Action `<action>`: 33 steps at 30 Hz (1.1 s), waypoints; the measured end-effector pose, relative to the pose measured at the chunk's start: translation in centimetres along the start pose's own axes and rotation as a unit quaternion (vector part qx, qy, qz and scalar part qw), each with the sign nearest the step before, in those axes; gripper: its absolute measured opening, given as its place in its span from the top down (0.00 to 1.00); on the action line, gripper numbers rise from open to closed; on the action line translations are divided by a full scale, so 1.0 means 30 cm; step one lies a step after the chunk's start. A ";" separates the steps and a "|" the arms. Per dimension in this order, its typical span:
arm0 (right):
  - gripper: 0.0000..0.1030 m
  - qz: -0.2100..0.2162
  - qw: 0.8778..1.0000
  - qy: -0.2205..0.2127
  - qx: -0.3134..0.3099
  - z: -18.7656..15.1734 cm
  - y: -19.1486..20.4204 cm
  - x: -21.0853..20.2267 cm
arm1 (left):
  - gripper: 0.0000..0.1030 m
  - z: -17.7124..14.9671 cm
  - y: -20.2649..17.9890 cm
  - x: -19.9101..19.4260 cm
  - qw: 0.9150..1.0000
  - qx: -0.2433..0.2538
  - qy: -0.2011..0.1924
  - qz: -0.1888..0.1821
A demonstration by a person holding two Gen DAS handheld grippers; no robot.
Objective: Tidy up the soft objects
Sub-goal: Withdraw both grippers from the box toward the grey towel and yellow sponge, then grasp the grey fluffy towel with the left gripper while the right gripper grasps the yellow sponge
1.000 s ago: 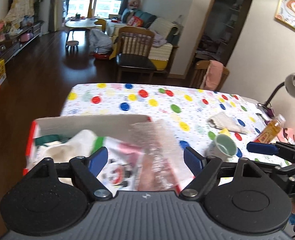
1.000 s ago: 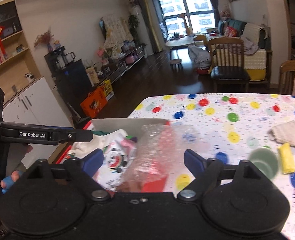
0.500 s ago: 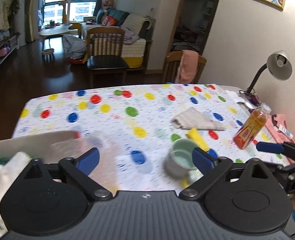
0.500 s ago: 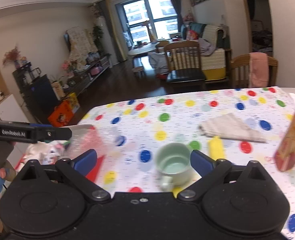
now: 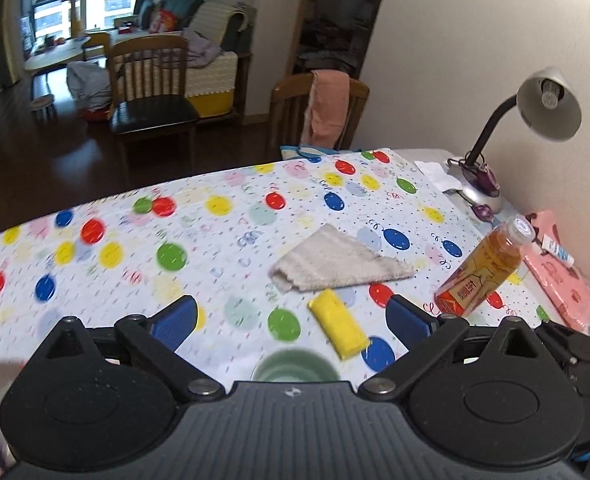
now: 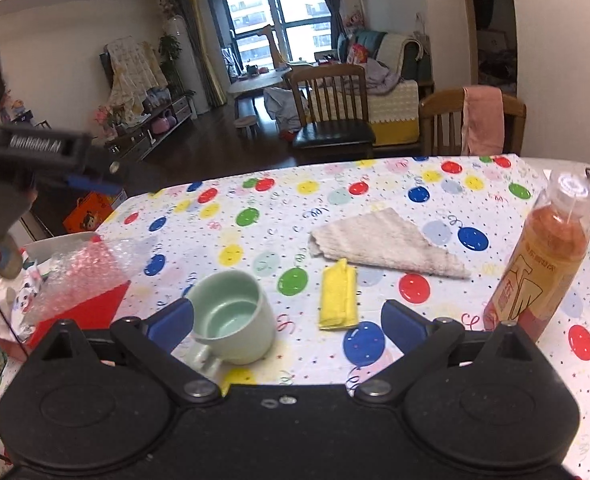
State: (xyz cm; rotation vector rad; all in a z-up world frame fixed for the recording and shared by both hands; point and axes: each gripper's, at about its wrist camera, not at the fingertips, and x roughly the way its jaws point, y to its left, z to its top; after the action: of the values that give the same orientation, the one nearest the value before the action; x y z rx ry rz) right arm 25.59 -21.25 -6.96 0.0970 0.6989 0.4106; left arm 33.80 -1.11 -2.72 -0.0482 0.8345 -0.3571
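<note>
1. The left gripper hangs over the table with its blue pads spread wide and nothing between them – empty air above the dotted cloth.
2. The right gripper is likewise wide open and holds nothing; the green mug stands just inside its left pad, but whether the pad touches it cannot be told.
3. The yellow cloth, folded into a small block, lies flat on the table just beside the mug, on the side away from the box, and nearer the front edge than the beige towel.
4. The beige towel lies folded in a rough triangle toward the middle of the table, just behind the yellow cloth and apart from it.
5. A red-sided box sits at the left edge of the table – bubble wrap spills over its rim, with printed fabric beneath it inside.
6. An orange drink bottle stands upright near the right edge, well clear of both cloths.
7. A grey desk lamp stands at the far right corner, and a pink packet lies along the right edge beyond the bottle.
8. In the right wrist view the left gripper's body shows blurred at the far left, above the box.
</note>
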 end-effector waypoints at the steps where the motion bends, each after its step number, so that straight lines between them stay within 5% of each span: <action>1: 0.03 -0.001 1.000 0.002 0.000 0.000 -0.015 0.014 | 0.02 0.020 -0.013 0.025 1.000 0.006 0.003 0.000; 12: 0.05 -0.005 0.999 0.032 -0.019 0.003 -0.105 0.216 | 0.02 0.172 -0.152 0.339 0.991 0.109 0.056 -0.062; 22: 0.13 -0.012 0.998 0.053 -0.032 -0.005 -0.125 0.402 | 0.02 0.190 -0.240 0.626 0.963 0.229 0.116 -0.085; 33: 0.23 -0.011 0.997 0.067 -0.044 -0.011 -0.143 0.524 | 0.02 0.170 -0.268 0.877 0.938 0.283 0.176 -0.093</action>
State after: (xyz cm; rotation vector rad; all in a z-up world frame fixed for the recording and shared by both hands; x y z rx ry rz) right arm 37.65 -18.93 -17.69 -0.0211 0.8133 0.4284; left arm 51.40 -17.81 -16.68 0.4903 1.0548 -0.7917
